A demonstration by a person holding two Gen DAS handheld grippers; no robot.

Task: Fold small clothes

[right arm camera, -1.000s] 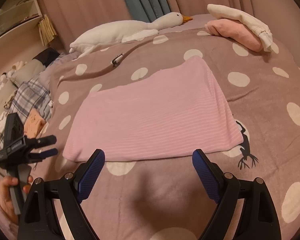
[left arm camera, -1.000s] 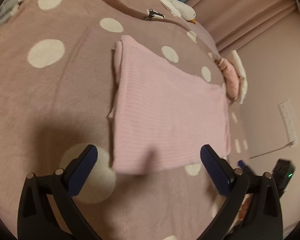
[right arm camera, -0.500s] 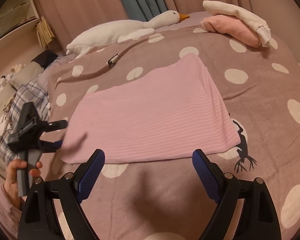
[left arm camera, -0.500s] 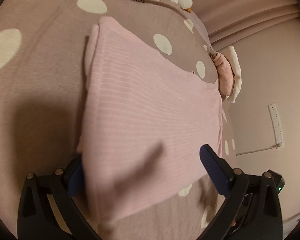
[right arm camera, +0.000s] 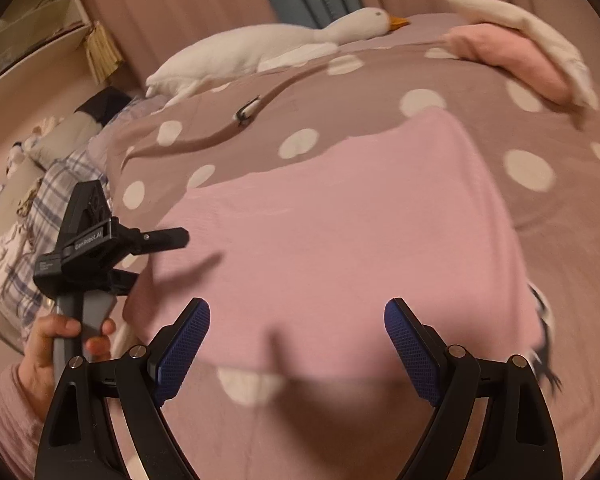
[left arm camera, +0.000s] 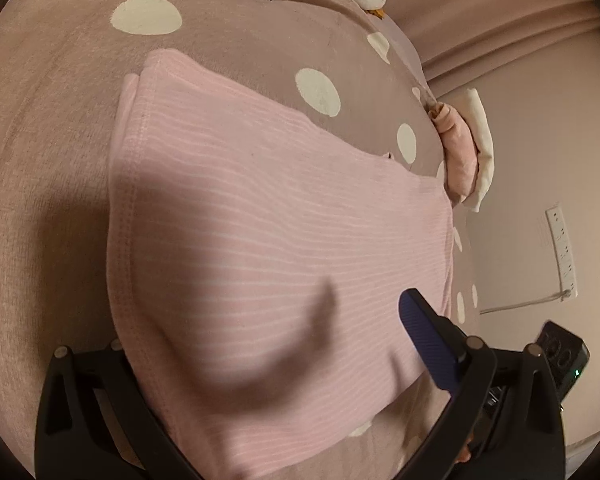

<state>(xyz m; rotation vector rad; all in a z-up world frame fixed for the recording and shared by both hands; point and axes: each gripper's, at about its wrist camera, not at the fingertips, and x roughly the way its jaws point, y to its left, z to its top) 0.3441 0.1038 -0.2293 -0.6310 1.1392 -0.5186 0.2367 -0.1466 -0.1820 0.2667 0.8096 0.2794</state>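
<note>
Dotted blanket (right arm camera: pixel 440 80) under pink garment (left arm camera: pixel 260 220); goose toy (right arm camera: pixel 268 46) whole only from right; both jaws wide.

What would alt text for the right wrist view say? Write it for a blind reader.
A pink striped garment lies flat on a brown polka-dot blanket, with the right gripper open over its near edge. The left gripper reaches in at the garment's left end; a white toy goose lies behind.

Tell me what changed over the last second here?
The left tongs slid in at the end of the pink garment, one finger above it, one under its edge, still open. The right tongs closed in on its near edge, open too. The garment stayed flat on the dotted blanket.
</note>
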